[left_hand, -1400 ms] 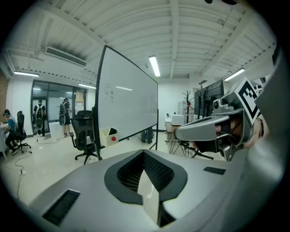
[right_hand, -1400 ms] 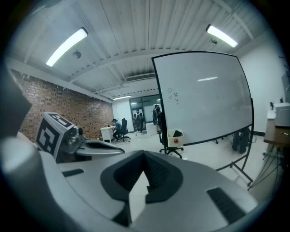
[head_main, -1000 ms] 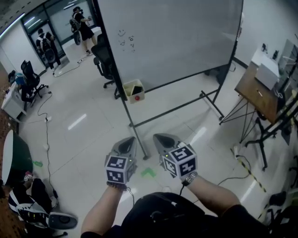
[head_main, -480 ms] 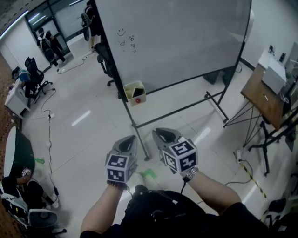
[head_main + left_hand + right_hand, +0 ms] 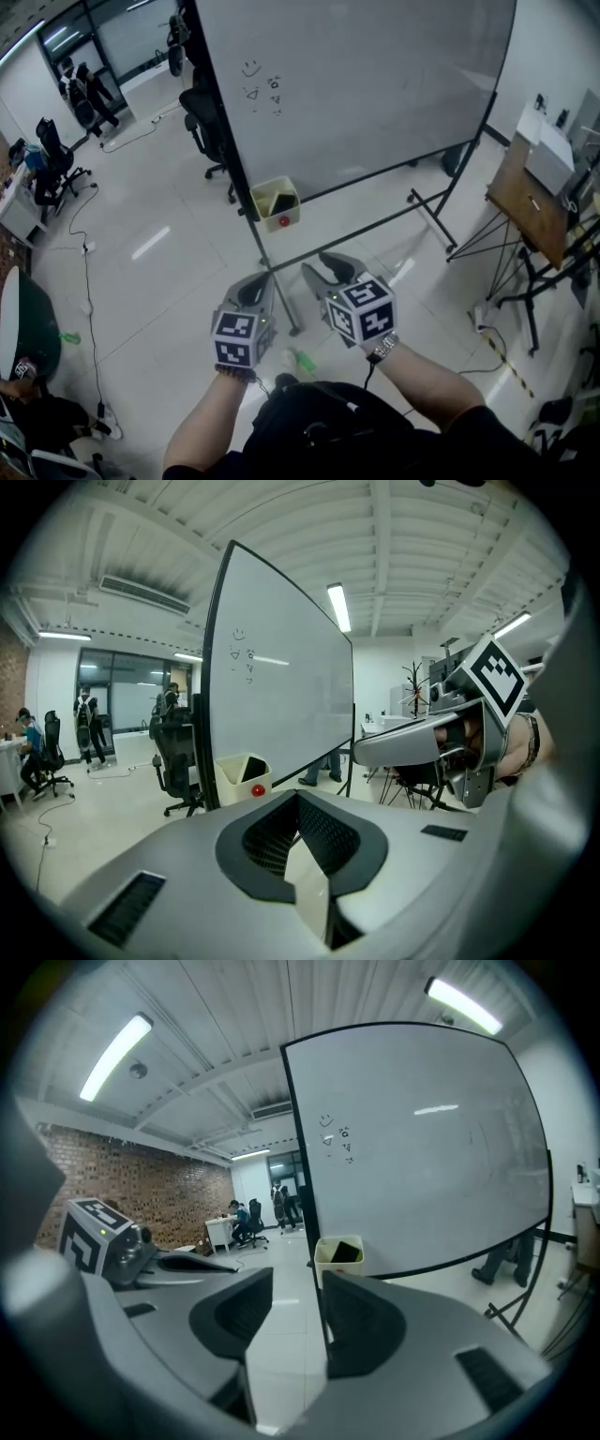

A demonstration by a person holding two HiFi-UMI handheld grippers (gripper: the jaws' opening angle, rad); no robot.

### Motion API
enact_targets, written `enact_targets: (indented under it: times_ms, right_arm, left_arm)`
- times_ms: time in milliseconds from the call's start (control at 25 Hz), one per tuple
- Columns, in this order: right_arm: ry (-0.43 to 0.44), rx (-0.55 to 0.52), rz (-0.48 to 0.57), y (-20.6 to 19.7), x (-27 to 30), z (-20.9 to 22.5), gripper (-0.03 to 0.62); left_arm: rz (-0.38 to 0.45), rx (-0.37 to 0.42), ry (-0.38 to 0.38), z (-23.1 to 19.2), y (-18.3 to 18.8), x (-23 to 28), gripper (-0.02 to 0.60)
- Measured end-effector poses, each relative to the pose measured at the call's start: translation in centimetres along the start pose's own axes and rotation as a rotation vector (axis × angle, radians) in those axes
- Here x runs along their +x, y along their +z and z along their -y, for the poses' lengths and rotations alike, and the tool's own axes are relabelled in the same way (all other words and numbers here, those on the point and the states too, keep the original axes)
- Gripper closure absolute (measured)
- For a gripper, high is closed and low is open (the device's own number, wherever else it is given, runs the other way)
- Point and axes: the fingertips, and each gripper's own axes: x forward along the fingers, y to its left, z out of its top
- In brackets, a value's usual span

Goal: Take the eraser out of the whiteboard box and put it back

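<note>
Two grippers hang well short of the box [image 5: 272, 217], approach step: left gripper [image 5: 255, 287] closed, empty; right gripper [image 5: 325, 269], just opening on nothing, likely must reach in for the eraser [image 5: 282, 200].

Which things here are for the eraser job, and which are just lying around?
For the job: the box, the eraser inside it, the whiteboard, the right tongs, which have just been opening with nothing between them, and the shut left tongs.
Just lying about: office chair, wooden table, floor cable, green scrap.
</note>
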Motion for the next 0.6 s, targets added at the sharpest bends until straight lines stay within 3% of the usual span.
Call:
enact_targets:
  times_ms: [320,600]
  right_arm:
    - [-0.076,0.067,-0.036,1.5,7.8,2.6,0.367]
    - [-0.147,0.131,-0.049,2.6,13.7,5.3,0.340]
  left_arm:
    - [-0.004,0.025,-0.058,-6.7,1.9,5.2,0.581]
    - [-0.022,0.043,-0.133,-10.0,2.7,9.5,0.581]
